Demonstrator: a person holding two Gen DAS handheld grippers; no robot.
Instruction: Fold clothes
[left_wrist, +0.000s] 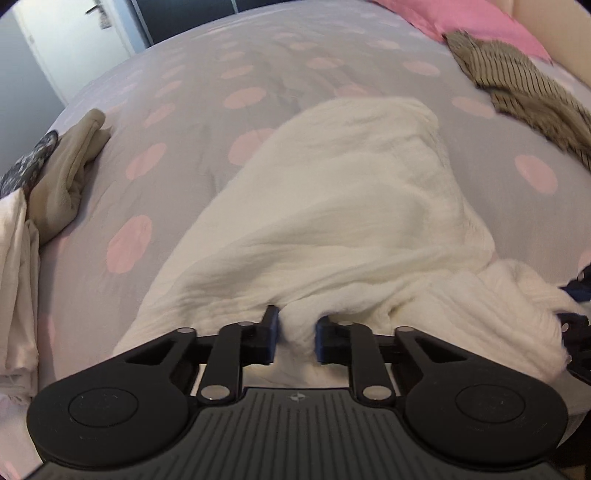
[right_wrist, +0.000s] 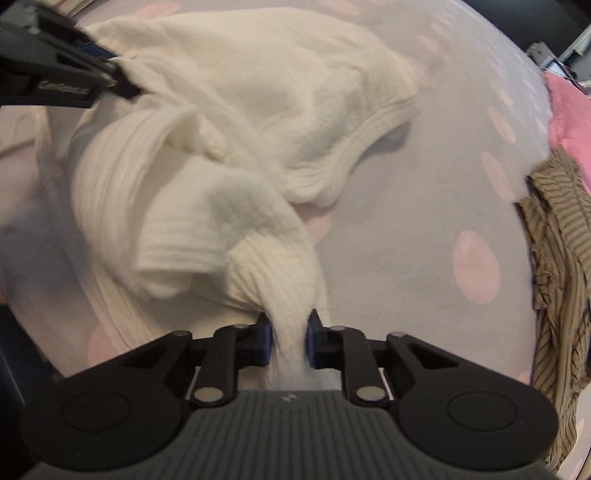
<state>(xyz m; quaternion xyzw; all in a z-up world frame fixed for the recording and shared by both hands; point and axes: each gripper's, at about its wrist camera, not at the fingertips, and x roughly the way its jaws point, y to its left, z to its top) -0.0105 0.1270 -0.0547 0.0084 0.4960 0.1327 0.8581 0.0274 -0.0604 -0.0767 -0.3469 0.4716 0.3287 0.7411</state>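
Left wrist: your left gripper (left_wrist: 295, 338) pinches the near hem of the white sweater (left_wrist: 343, 206) spread on the bed (left_wrist: 177, 92) | Right wrist: your right gripper (right_wrist: 289, 341) clamps a bunched ribbed edge, probably so both can lift and spread it.

Two wrist fisheyes, each looking steeply down along its own claw at the bed.

The left view sits close behind the left claw (left_wrist: 296, 338), facing the spotted bed cover (left_wrist: 192, 122) beyond it. The right view sits just behind the right claw (right_wrist: 289, 341), with the left claw at its upper left. Both share the white garment (left_wrist: 343, 192), the cover, and the striped cloth (right_wrist: 554, 280) right of each claw.
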